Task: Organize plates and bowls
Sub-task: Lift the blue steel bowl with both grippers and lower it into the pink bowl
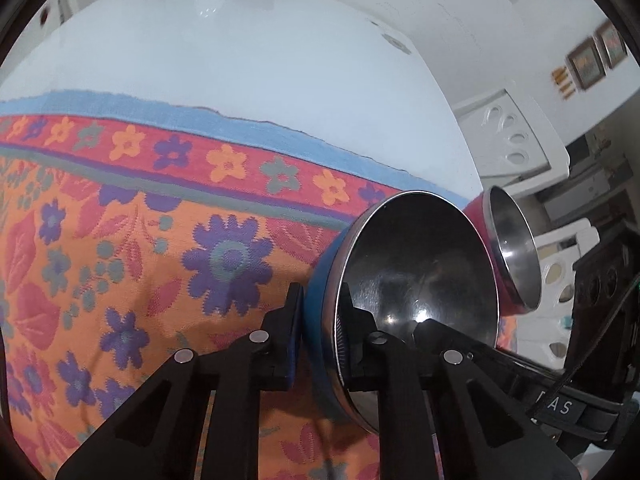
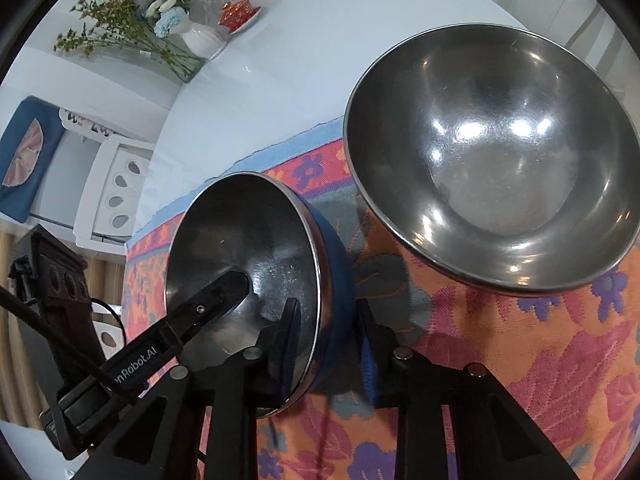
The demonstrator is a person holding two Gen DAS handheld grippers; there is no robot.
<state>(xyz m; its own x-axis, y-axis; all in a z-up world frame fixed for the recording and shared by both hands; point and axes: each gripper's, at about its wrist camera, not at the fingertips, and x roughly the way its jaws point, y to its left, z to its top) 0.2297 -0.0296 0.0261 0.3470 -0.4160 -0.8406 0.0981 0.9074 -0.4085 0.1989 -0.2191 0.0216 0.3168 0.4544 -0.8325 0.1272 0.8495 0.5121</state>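
Since the left tool (image 1: 320, 296) and the right tool (image 2: 326, 308) both clench the wall of the blue-sided steel bowl (image 1: 416, 264), it stands tilted, probably for nesting with the red-sided steel bowl (image 1: 512, 252) nearby.

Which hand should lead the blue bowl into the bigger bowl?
Right. The left gripper and right gripper both clamp the blue bowl, but the bigger bowl sits on the right gripper's side.

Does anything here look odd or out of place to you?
Yes: both claws, left and right, pinch the rim of the same blue bowl from opposite sides. The red bowl beside it looks steeply tilted. Nothing looks spilled or damaged.
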